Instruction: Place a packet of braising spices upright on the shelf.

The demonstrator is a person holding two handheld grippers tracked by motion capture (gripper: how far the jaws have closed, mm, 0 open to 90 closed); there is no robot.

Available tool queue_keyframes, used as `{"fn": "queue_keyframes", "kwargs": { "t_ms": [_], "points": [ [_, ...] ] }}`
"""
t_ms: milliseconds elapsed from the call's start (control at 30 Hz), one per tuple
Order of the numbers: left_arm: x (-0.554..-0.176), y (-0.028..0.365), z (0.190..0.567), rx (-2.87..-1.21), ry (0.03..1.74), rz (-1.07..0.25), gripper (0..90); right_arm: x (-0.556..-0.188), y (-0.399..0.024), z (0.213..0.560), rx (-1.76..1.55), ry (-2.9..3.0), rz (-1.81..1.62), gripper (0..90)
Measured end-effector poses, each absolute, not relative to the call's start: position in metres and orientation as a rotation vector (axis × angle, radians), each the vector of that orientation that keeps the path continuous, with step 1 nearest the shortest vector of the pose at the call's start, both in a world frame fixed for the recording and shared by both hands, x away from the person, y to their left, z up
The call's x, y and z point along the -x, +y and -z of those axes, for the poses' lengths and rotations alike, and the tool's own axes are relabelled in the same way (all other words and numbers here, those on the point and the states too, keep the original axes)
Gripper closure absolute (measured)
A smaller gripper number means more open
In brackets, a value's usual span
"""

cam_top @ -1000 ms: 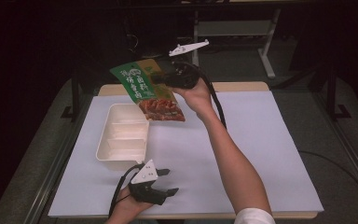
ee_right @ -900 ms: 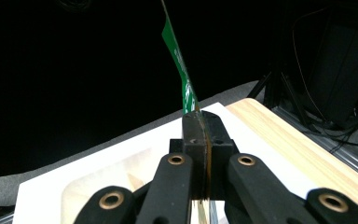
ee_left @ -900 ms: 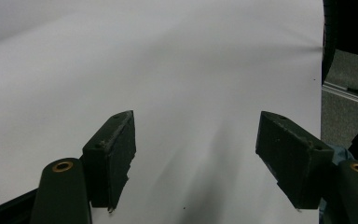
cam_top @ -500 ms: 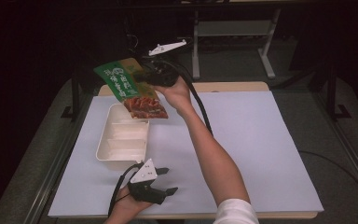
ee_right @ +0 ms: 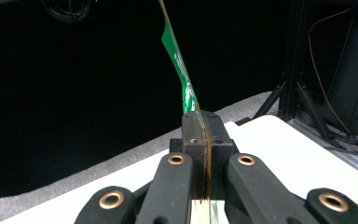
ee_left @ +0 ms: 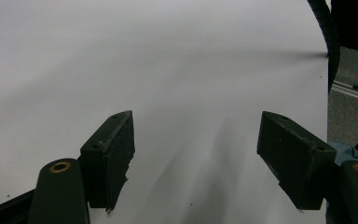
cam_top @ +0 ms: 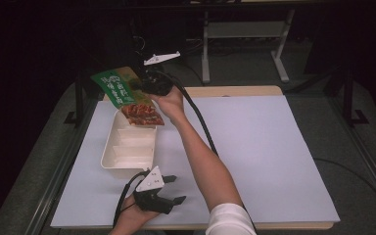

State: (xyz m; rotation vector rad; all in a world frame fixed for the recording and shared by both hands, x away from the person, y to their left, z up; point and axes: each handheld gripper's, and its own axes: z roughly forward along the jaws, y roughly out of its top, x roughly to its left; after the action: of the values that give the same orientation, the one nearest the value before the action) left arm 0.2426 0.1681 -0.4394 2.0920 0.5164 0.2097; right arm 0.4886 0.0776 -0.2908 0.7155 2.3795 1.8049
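Snack packet (cam_top: 122,93) pinched edge-on above tray (cam_top: 129,147).
Right gripper (ee_right: 204,140) fingers clamp the thin, limp, likely slippery film; left gripper (cam_top: 162,192) fingers spread, empty.

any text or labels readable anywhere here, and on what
Green food pouch held in the right gripper: large pale characters on its green upper part, too blurred to read.
Same pouch seen edge-on in the right gripper view: pale print, unreadable.
White compartment tray, left gripper: no text visible.
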Motion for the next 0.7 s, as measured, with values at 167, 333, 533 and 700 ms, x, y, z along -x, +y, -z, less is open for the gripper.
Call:
{"fn": "queue_keyframes", "kwargs": {
  "t_ms": [167,333,533,700],
  "points": [
    [-0.243,0.169,0.44,-2.089,0.518,-0.214,26.8,-0.495,0.084,0.307,-0.777,2.344,-1.841,89.3],
    [-0.243,0.167,0.44,-2.097,0.51,-0.216,26.8,-0.499,0.081,0.323,-0.87,2.286,-1.891,89.3],
    [-0.242,0.166,0.441,-2.098,0.507,-0.216,26.7,-0.496,0.077,0.332,-0.919,2.203,-1.913,89.3],
    [-0.241,0.166,0.44,-2.101,0.499,-0.219,26.6,-0.493,0.077,0.334,-0.889,2.226,-1.865,88.8]
  ]
}}
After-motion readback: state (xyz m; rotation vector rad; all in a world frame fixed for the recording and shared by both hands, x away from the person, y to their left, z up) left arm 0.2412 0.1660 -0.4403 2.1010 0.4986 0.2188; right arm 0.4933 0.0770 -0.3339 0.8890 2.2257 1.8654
